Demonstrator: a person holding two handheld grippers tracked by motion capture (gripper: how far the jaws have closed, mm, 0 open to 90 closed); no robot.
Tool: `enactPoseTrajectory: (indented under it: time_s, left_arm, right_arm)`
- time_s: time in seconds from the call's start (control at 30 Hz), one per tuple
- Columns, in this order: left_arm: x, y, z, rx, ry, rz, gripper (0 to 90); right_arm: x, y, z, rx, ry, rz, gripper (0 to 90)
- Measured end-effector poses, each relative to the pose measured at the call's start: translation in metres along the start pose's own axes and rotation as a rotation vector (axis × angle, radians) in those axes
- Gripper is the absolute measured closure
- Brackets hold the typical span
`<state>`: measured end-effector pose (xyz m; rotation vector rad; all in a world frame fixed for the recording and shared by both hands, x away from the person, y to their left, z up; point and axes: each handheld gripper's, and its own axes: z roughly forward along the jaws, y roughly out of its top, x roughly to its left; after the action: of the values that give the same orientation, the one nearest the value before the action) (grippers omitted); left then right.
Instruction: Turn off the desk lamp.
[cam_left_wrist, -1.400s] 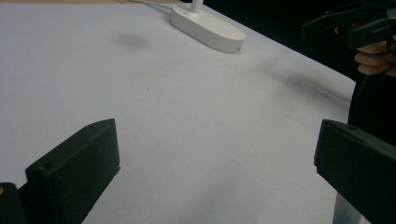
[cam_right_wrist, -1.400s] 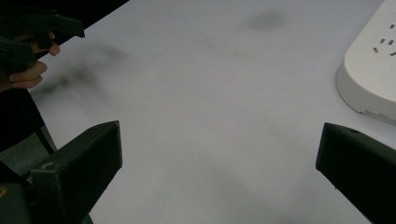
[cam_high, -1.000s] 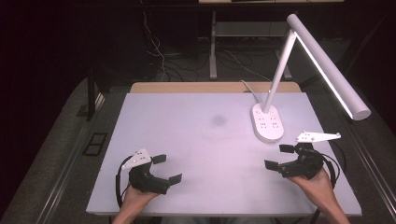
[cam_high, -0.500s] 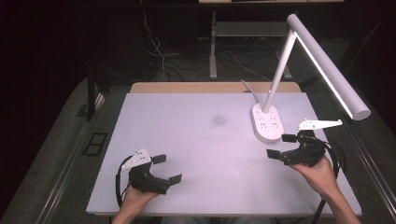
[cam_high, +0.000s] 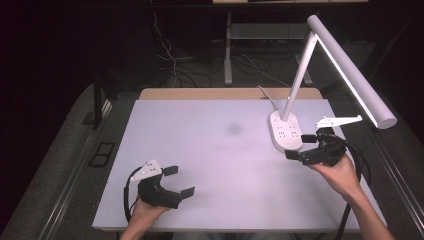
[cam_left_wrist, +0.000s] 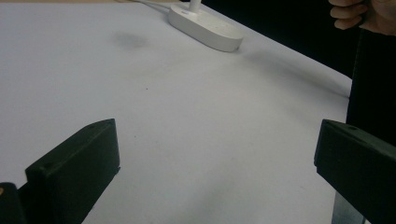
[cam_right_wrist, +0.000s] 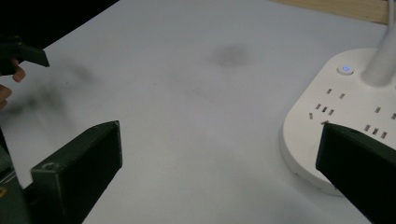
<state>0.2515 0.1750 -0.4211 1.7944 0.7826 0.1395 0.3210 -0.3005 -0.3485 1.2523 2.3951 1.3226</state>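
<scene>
A white desk lamp stands at the right of the table, its flat base carrying socket slots and a small lit button. Its long light bar reaches out to the right, switched on. My right gripper is open just beside the base's near right corner, one jaw overlapping the base's edge in the right gripper view. My left gripper rests open near the table's front left, nothing between its jaws. The lamp base lies far off in the left gripper view.
The white table top has a faint dark smudge near its middle. A wooden strip runs along the back edge. Cables and a desk leg stand in the dark behind. The lamp's cord leaves at the back.
My right gripper has moved forward and left, from the table's right side up to the lamp base. The left gripper has stayed where it was.
</scene>
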Motion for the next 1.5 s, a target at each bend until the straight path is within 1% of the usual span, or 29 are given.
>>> enactPoseTrajectory:
  time_s: [0.1, 0.23, 0.27, 0.33, 0.4, 0.47, 0.5, 0.53, 0.8, 0.93, 0.97, 1.0, 1.13, 1.23, 1.27, 1.37, 1.5]
  left_arm:
    - [0.0, 0.0, 0.0, -0.001, 0.0, -0.001, 0.0]
    - [0.0, 0.0, -0.001, -0.002, 0.001, 0.0, 0.0]
    - [0.0, 0.0, -0.001, -0.003, 0.001, 0.0, 0.0]
    - [0.0, 0.0, -0.001, -0.002, 0.001, 0.0, 0.0]
    - [0.0, 0.0, -0.001, -0.002, 0.0, 0.001, 0.0]
    - [0.0, 0.0, 0.0, -0.002, -0.001, 0.0, 0.0]
    - [0.0, 0.0, 0.0, -0.001, -0.002, 0.0, 0.0]
    - [0.0, 0.0, 0.0, 0.0, -0.002, 0.0, 0.0]
    - [0.0, 0.0, 0.0, -0.001, -0.001, -0.001, 0.0]
    - [0.001, 0.0, -0.001, -0.002, 0.0, 0.001, 0.0]
    - [0.001, 0.0, -0.001, -0.002, 0.0, 0.001, 0.0]
    - [0.001, 0.0, -0.001, -0.001, -0.001, 0.0, 0.0]
    - [0.001, 0.0, -0.001, -0.002, -0.002, 0.0, 0.0]
    - [0.001, 0.0, 0.0, 0.0, -0.002, 0.001, 0.0]
    - [0.0, 0.0, 0.0, 0.0, -0.003, 0.0, 0.0]
    - [0.001, 0.0, -0.001, -0.001, -0.003, 0.001, 0.0]
    - [0.001, 0.0, -0.001, 0.0, -0.004, -0.002, 0.0]
  right_arm:
    - [-0.004, 0.004, 0.002, -0.002, -0.009, -0.005, 0.4]
    - [-0.013, 0.009, 0.003, 0.001, -0.01, 0.005, 0.4]
    - [-0.015, 0.011, 0.003, 0.002, -0.016, 0.008, 0.5]
    - [-0.018, 0.013, 0.003, -0.005, -0.02, 0.015, 0.4]
    - [-0.021, 0.014, 0.003, -0.002, -0.025, 0.011, 0.5]
    - [-0.023, 0.016, 0.004, 0.001, -0.028, 0.017, 0.5]
    - [-0.025, 0.016, 0.005, -0.002, -0.034, 0.012, 0.4]
    - [-0.026, 0.017, 0.005, 0.002, -0.036, 0.018, 0.4]
    - [-0.044, 0.022, 0.011, 0.001, -0.045, 0.035, 0.5]
    - [-0.051, 0.024, 0.015, -0.001, -0.051, 0.035, 0.5]
    - [-0.051, 0.024, 0.015, -0.001, -0.051, 0.035, 0.5]
    - [-0.055, 0.024, 0.018, -0.002, -0.048, 0.039, 0.5]
    - [-0.063, 0.024, 0.024, 0.006, -0.051, 0.046, 0.5]
    - [-0.069, 0.025, 0.028, 0.014, -0.063, 0.046, 0.5]
    - [-0.071, 0.025, 0.03, 0.009, -0.069, 0.041, 0.5]
    - [-0.079, 0.024, 0.033, 0.004, -0.072, 0.051, 0.5]
    - [-0.088, 0.025, 0.039, 0.031, -0.086, 0.061, 0.5]
